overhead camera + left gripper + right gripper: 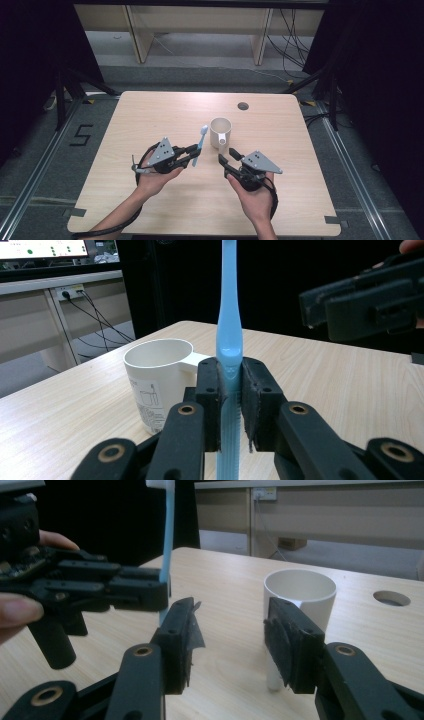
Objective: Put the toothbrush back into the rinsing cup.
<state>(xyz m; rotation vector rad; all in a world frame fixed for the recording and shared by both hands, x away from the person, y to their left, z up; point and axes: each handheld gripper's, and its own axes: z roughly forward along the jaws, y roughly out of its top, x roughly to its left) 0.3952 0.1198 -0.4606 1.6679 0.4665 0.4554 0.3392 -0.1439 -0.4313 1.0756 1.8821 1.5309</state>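
From above, the left gripper (pixel 192 154) had its jaws clamped on a blue toothbrush (pixel 200 142), held upright just left of the white cup (pixel 220 131) on the table (pixel 150 115). The right gripper (pixel 226 155) sat near the cup's handle, jaws apart and empty. A good move would probably be to steady the cup by the handle first, then lower the brush in head up.

In the left gripper view, the pads pinched the toothbrush (pixel 229 340) at mid-handle; its head was cut off at the top edge.

In the right gripper view, the jaws stood fairly wide with nothing between them, the cup (pixel 299 595) just behind; one jaw hid the cup's handle.
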